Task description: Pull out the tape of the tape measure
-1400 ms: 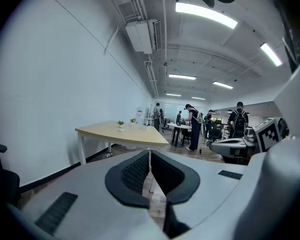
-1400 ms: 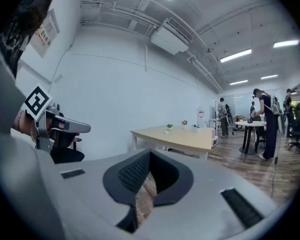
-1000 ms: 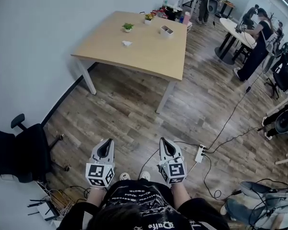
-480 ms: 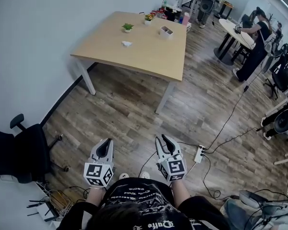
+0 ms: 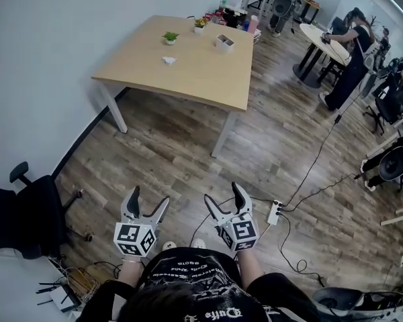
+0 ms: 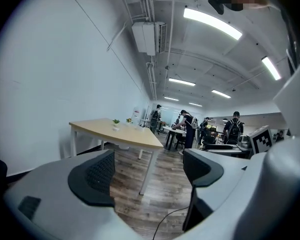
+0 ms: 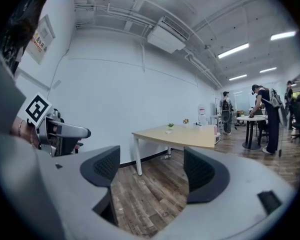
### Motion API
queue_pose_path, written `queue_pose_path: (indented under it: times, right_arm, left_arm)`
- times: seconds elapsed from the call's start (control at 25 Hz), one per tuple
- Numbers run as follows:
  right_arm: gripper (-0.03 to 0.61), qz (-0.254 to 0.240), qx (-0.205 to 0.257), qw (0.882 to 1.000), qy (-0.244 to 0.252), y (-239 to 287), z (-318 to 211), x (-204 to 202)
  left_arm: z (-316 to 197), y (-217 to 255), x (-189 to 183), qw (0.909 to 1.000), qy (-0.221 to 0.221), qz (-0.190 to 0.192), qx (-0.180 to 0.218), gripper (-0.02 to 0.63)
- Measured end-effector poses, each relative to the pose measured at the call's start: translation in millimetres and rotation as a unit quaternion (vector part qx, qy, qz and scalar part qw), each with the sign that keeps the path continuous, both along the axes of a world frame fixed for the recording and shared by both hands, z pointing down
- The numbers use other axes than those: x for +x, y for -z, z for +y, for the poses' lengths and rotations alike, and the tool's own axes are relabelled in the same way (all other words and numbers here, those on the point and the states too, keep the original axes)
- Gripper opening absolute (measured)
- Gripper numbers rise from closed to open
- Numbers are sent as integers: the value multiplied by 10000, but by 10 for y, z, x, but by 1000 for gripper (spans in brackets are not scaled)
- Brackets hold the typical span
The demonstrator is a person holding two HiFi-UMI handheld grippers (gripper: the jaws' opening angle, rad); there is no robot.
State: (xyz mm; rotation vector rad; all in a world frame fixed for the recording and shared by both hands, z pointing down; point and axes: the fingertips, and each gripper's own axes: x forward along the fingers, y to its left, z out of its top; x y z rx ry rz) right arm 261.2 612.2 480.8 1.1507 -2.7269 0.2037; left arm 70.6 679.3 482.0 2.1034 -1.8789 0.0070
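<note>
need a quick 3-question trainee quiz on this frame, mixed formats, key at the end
1. True or false: the left gripper is clamped on an object.
2. The power strip on the floor lies where, relative to the right gripper? A) to its right B) to its left C) between its jaws
3. Which piece of furniture stands at the left edge of the head view?

Key:
1. False. Its jaws are opening with nothing between them.
2. A. The right gripper's jaws are opening too, also with nothing between them.
3. The office chair.
</note>
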Motion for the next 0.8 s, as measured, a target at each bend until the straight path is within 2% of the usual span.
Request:
queue_pose_path:
  times: [0.16, 0.36, 0.6, 0.8]
  right_arm:
    - [401, -3, 40, 10000, -9, 8, -51, 123]
    - [400, 68, -23, 10000, -48, -27, -165, 350]
    - [401, 85, -30, 10000, -8, -74, -201, 570]
    - [394, 124, -281, 9995, -28, -263, -284, 681]
  left_arm:
    - [-78, -36, 194, 9998, -195, 68, -40, 434]
    - [-169, -1, 579, 9970, -766, 62, -38, 434]
    - [-301, -32, 779, 9979, -642, -52, -76, 434]
    - [-476, -92, 854, 9981, -582, -70, -183, 434]
